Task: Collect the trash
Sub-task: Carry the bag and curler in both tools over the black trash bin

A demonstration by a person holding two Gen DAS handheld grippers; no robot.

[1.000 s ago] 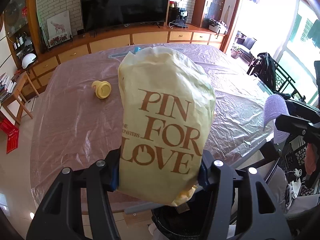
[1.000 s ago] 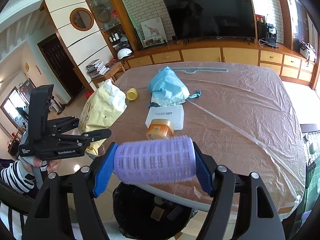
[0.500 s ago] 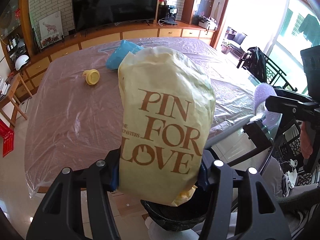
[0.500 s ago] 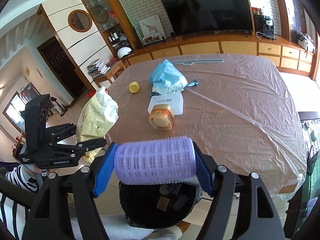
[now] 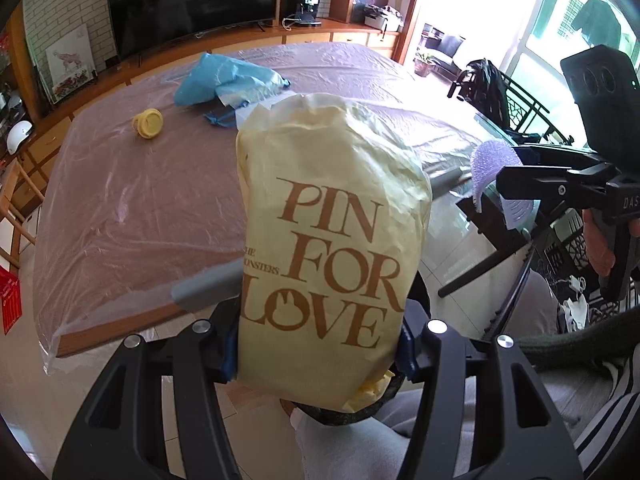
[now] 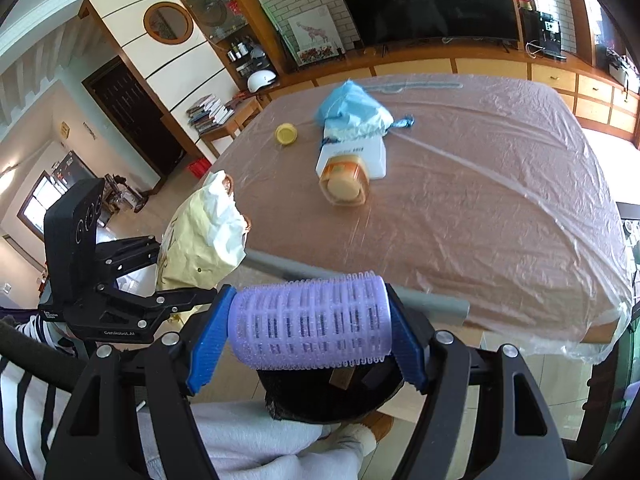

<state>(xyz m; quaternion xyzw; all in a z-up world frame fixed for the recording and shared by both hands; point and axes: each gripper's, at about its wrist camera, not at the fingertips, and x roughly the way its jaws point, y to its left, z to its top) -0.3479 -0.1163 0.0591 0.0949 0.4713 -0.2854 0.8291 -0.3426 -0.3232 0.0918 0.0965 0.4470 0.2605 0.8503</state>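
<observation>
Release over the bin [image 6: 332,396] is the step in hand, judging by the two loaded claws and the dark bin at the bottom middle of both frames. Doing it well means bringing each item squarely above the bin's mouth before the jaws part, so nothing catches the rim or drops onto the person's grey trouser leg [image 6: 256,440] just below it.

In the left wrist view, the left claw [image 5: 320,344] pinches the lower part of a yellow paper bag [image 5: 332,240], which stands up through the frame's centre and hides most of the bin behind its bottom edge. In the right wrist view, the right claw [image 6: 308,328] grips a purple hair roller [image 6: 308,320] by its ends, lying crosswise directly above the bin.

On the worktop [image 6: 500,208], in the upper half, lie a blue bag [image 6: 352,110], a yellow cap [image 6: 286,134], a white box [image 6: 376,156] and an orange jar [image 6: 346,186].
</observation>
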